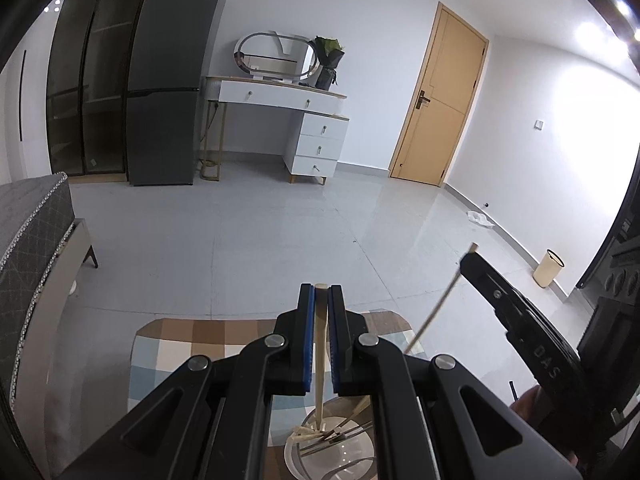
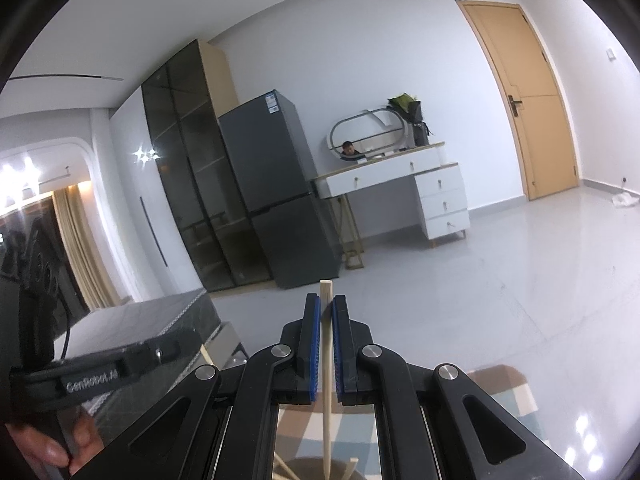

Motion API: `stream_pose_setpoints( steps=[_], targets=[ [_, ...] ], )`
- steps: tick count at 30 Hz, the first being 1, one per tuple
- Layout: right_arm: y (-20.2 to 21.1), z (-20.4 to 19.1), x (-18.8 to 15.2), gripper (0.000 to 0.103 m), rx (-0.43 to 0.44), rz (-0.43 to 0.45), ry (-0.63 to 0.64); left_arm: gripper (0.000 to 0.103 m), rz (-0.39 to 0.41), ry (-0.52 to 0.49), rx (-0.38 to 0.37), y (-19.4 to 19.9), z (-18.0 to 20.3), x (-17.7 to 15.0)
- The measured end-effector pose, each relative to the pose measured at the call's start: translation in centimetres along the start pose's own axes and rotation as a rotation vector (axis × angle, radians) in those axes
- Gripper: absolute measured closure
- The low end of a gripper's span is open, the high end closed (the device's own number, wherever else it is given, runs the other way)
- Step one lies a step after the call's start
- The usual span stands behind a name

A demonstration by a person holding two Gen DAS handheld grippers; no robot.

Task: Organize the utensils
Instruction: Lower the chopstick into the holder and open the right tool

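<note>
- Left wrist view: my left tongs (image 1: 320, 292) are clamped on one pale wooden chopstick (image 1: 320, 344). It stands nearly upright between the blue pads (image 1: 307, 340), its top just clear of the fingertips.
- Its lower end points down into a round holder (image 1: 296, 452) below the tongs, where more sticks and some metal pieces lie crossed. I judge I hold it upright so it can drop in tip first.
- The holder sits over a checked mat (image 1: 180, 340); whether a bench is under it I cannot tell.
- At the right edge my right tongs (image 1: 470, 258) come in, gripping a second chopstick (image 1: 436, 308) that slants down towards the holder.
- Right wrist view: the right tongs (image 2: 327, 300) are closed on that chopstick (image 2: 327, 380). It is thin, light, square at the top and tapering downward, tilted slightly.
- Its tip hangs over the dark rim of the holder (image 2: 304, 462), with two other stick ends showing beside it.
- At the left my left tongs' body shows, with a hand (image 2: 48, 440) on it; their tips are hidden here.
- Both sticks look dry, stiff and easy to slip if tilted.
</note>
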State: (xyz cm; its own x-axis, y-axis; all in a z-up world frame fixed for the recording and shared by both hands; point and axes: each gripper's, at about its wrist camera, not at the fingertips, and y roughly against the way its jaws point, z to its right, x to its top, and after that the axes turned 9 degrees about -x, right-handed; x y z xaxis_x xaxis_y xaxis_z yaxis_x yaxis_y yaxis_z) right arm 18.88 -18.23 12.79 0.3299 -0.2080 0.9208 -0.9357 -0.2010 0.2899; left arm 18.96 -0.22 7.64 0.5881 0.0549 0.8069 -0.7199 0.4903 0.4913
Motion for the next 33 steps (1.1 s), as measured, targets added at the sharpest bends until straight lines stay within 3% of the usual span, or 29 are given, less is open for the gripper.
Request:
stream_pose_setpoints(
  steps=[20, 26, 28, 33],
  targets=[
    [-1.3, -1.1, -2.5, 0.098, 0.015, -0.06, 0.143, 0.101, -0.097, -0.018, -0.04, 0.2, 0.7, -1.7],
    [-1.1, -1.1, -3.3, 0.095, 0.053, -0.12, 0.159, 0.1, -0.201, 0.041, -0.069, -0.5, 0.1, -2.0],
    [-0.6, -0.5, -4.1, 0.095, 0.065, -0.16, 0.142, 0.098, -0.255, 0.063, -0.073, -0.9, 0.2, -2.3],
    [1.3, 1.0, -5.5, 0.095, 0.038, -0.224, 0.133, 0.069, -0.278, 0.091, -0.049, 0.3, 0.8, -3.4]
  ],
)
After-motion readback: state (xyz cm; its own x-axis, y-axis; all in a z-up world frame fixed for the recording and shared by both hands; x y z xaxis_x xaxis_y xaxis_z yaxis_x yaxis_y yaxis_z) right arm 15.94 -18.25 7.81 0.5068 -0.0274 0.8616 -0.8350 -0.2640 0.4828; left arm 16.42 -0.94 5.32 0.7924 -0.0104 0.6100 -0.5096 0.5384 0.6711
